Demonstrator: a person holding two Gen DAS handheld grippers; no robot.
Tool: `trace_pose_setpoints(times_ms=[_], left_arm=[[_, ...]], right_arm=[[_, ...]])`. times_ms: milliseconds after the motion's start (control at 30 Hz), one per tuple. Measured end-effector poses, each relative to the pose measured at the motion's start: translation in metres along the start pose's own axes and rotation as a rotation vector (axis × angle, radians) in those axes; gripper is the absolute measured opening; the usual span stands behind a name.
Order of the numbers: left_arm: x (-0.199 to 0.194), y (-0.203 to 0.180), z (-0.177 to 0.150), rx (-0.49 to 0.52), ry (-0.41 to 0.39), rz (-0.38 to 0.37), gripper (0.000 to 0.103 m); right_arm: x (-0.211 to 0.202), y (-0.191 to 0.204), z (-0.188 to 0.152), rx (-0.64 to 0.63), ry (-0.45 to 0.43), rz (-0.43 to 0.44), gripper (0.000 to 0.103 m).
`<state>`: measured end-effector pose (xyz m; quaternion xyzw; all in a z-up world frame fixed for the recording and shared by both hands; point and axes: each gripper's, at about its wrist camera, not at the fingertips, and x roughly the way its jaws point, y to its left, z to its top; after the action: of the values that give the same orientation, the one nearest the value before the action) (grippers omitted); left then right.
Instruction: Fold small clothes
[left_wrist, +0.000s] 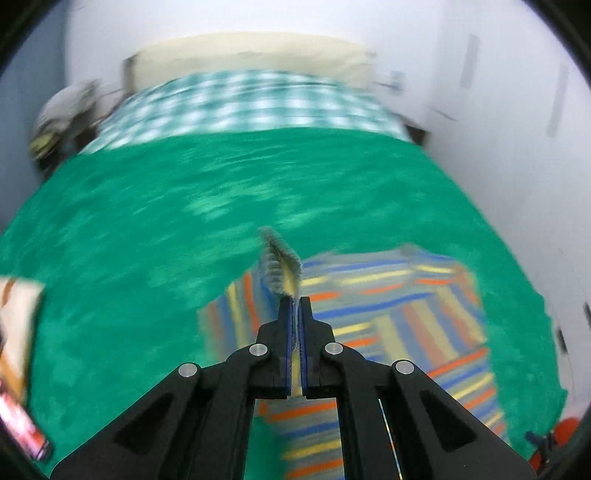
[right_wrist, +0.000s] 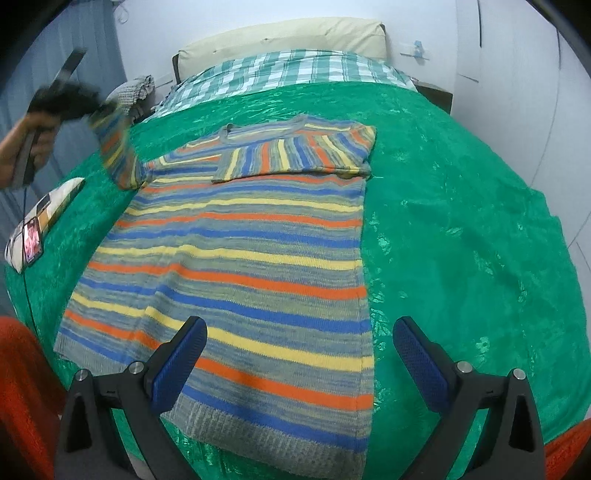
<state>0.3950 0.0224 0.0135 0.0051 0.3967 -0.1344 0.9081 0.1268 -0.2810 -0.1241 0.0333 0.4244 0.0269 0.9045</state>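
A striped knit sweater (right_wrist: 236, 251) in blue, orange, yellow and grey lies flat on the green bedspread (right_wrist: 461, 229). Its right sleeve (right_wrist: 295, 155) is folded across the chest. My left gripper (left_wrist: 294, 299) is shut on the cuff of the left sleeve (left_wrist: 280, 262) and holds it lifted above the bed; it shows blurred at the upper left of the right wrist view (right_wrist: 74, 99), with the sleeve (right_wrist: 118, 151) hanging from it. My right gripper (right_wrist: 299, 339) is open and empty, hovering over the sweater's hem.
A checked green and white sheet (right_wrist: 295, 70) and a cream pillow (right_wrist: 280, 37) lie at the head of the bed. A phone (right_wrist: 31, 240) rests on a small cushion (right_wrist: 59, 199) at the left edge. Red fabric (right_wrist: 22, 387) lies at the bed's foot. White walls surround the bed.
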Motion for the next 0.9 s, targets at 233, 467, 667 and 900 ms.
trace_pose_setpoints(times_ms=[233,467,667,900], left_arm=[[0.089,-0.121,-0.032,0.108,0.178,-0.141,0.067],[0.057,-0.102,-0.100,-0.024,0.181,-0.142,0.074],[-0.017,-0.058,-0.163,0.079,0.072,0.037,0.085],[-0.032,0.043,-0.224,-0.165,0.075,0.154,0.092]], right_arm=[[-0.003,-0.002,-0.002,-0.015,-0.011,-0.019,0.100],[-0.003,-0.015,-0.003,0.032,-0.007,-0.018,0.100],[0.003,-0.021,0.003,0.080,0.033,0.006,0.100],[0.021,0.005,0.093,0.171,0.065,0.340,0.099]])
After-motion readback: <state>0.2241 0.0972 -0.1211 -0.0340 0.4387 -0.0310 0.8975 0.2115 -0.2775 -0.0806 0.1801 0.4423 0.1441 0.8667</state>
